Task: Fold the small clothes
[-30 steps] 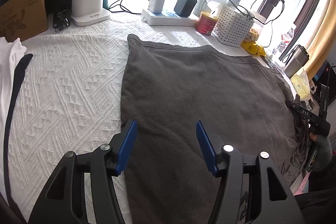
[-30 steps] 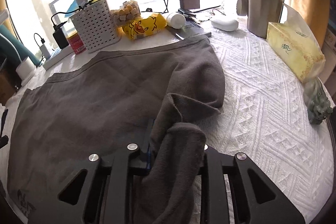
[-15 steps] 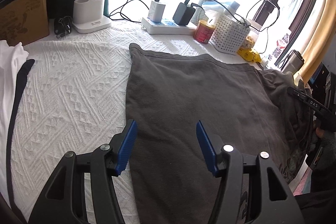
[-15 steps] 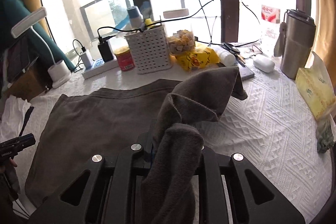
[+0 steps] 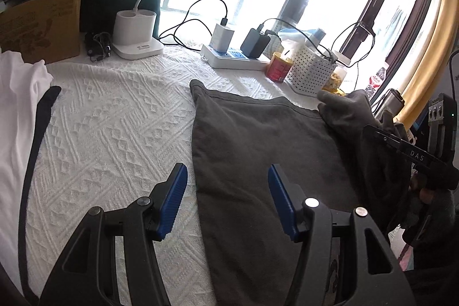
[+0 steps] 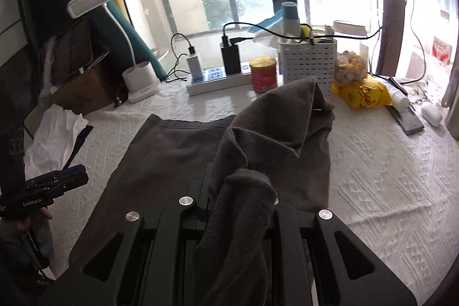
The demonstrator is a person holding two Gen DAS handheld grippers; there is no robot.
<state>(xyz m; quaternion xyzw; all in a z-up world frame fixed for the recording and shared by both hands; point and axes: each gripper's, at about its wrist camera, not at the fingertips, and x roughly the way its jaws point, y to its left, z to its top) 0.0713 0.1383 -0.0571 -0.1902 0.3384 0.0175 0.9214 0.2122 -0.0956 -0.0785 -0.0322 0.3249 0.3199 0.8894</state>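
A dark grey garment (image 5: 258, 151) lies on the white textured tablecloth (image 5: 109, 133); its right part is lifted and folded over towards the left (image 6: 275, 133). My right gripper (image 6: 238, 191) is shut on the grey garment's edge, the cloth draping over its jaws. It shows at the right of the left wrist view (image 5: 407, 154). My left gripper (image 5: 226, 191) is open and empty, hovering over the garment's near left edge; it shows at the left of the right wrist view (image 6: 71, 176).
A white garment with a dark strip (image 5: 20, 110) lies at the left. Along the window stand a cardboard box (image 5: 40, 24), lamp base (image 5: 137, 39), power strip (image 5: 232, 59), red can (image 5: 278, 67), white basket (image 5: 309, 70), yellow bag (image 6: 361, 93) and white bottle (image 6: 398, 99).
My right gripper has lifted the garment's right side and carried it up and leftwards over the rest. My left gripper stayed open and pulled back a little.
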